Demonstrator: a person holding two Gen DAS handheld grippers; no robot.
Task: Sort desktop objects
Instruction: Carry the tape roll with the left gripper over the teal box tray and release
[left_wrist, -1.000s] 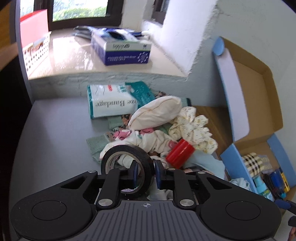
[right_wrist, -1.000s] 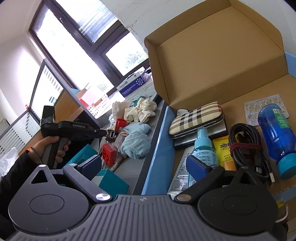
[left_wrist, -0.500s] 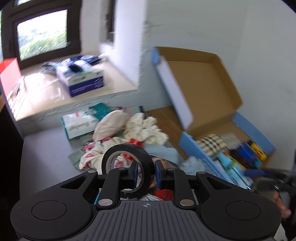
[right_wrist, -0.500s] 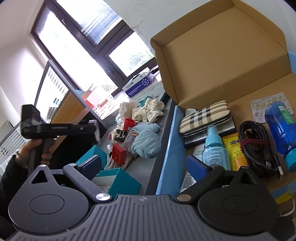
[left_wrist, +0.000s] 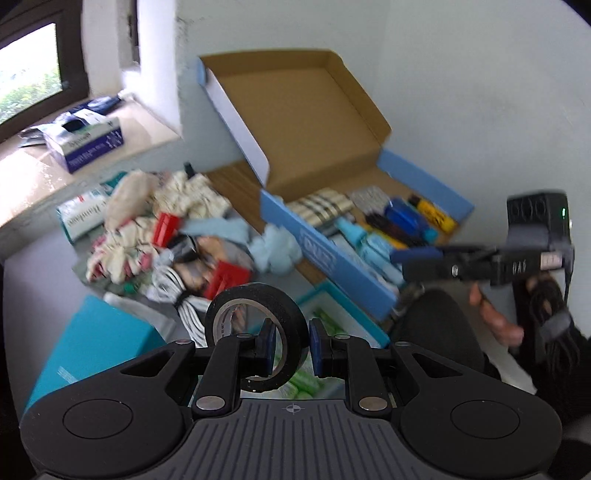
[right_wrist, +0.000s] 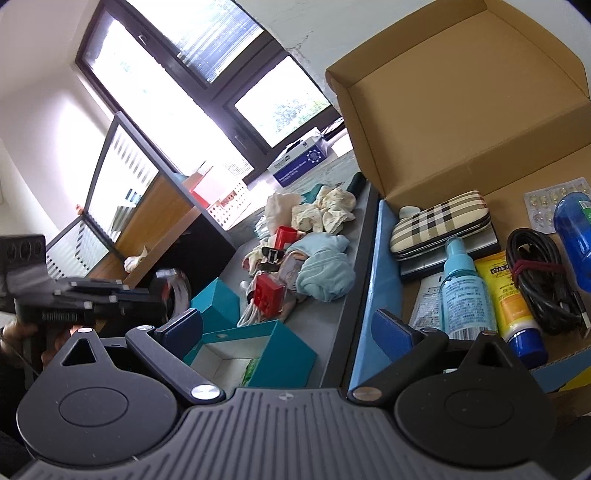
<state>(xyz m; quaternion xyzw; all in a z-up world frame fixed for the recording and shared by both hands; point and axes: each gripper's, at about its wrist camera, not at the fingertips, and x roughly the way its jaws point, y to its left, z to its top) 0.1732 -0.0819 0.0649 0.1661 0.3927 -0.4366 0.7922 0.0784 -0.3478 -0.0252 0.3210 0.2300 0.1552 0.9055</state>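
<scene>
The black tape roll (left_wrist: 255, 325) sits low centre in your left wrist view, clamped through its wall by the left gripper (left_wrist: 290, 345). Your right wrist view barely shows it, blurred at left, but shows your right gripper (right_wrist: 291, 328) jaws wide apart with nothing between, bottom centre, before the cardboard box (right_wrist: 373, 266).

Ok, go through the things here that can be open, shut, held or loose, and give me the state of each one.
Left hand-held gripper: shut on the tape roll.
Tape roll: held upright, off the desk.
Right hand-held gripper: open, holding nothing.
Cardboard box: lid open, items inside.
Teal box: open.
Black cable: coiled, tied with a red band.
Spray bottle: lying flat in the box.
</scene>
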